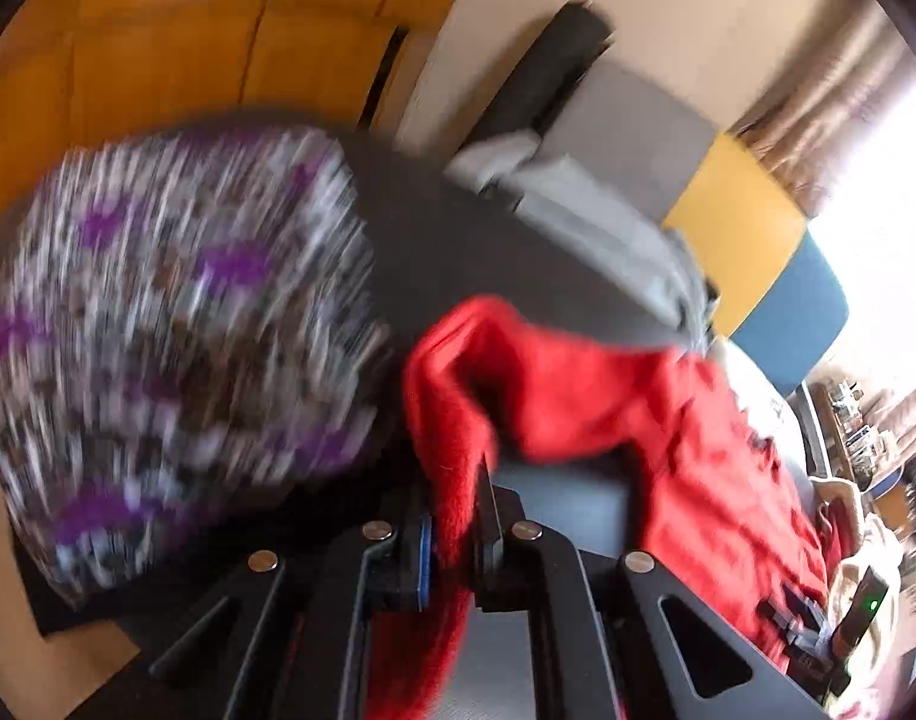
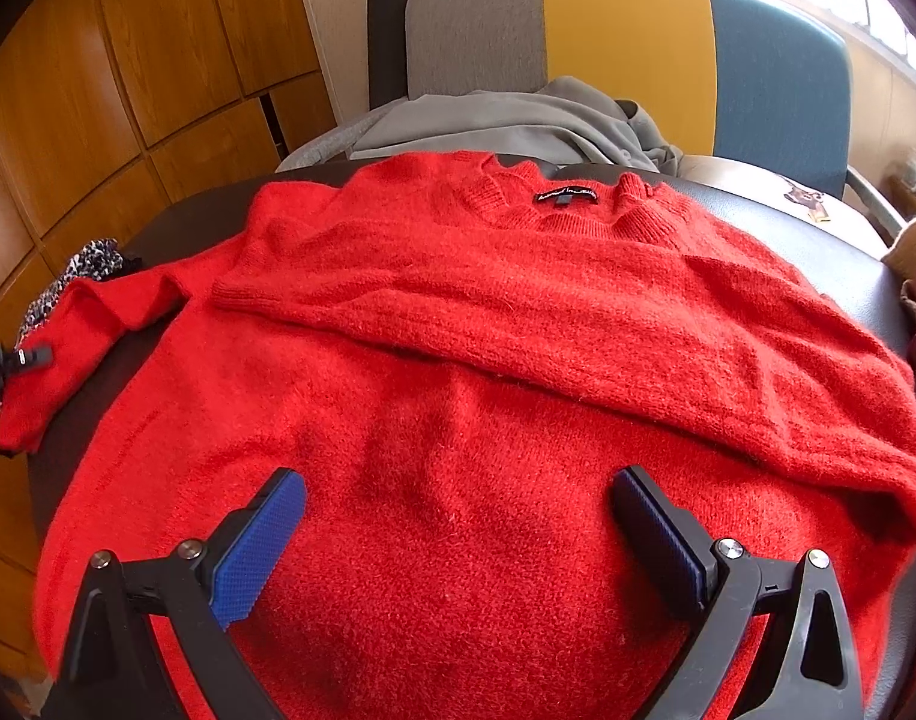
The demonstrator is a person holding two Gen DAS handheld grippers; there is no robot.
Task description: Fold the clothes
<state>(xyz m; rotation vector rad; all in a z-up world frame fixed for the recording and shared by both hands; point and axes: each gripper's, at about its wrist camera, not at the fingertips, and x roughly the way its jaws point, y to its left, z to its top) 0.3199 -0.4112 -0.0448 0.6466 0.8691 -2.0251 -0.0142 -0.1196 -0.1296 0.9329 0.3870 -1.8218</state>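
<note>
**Red sweater spread flat, one sleeve in our left claw**

On the dark table [image 2: 818, 240] we have the red sweater [image 2: 458, 360] laid out front up, neck and black label [image 2: 567, 194] at the far edge, hem nearest our right claw. We see no basket or bin in either view; the nearest thing to a holder is the grey, yellow and blue chair [image 2: 626, 42] behind the table, which carries a heap of grey garments [image 2: 518, 120].

Our right claw [image 2: 458, 540] hovers over the lower body of the sweater with its blue-padded fingers [image 2: 260, 546] spread wide, gripping nothing. One sleeve [image 2: 578, 324] lies folded across the chest. The other sleeve [image 2: 68, 336] stretches off to the left side, and our left claw [image 1: 455, 531] has its fingers pinched tight on that sleeve's cuff end (the knit bunches up between the pads and hangs below them).

Just beside that sleeve sits a purple-and-white patterned garment [image 1: 176, 348], blurred in the left wrist view.
</note>
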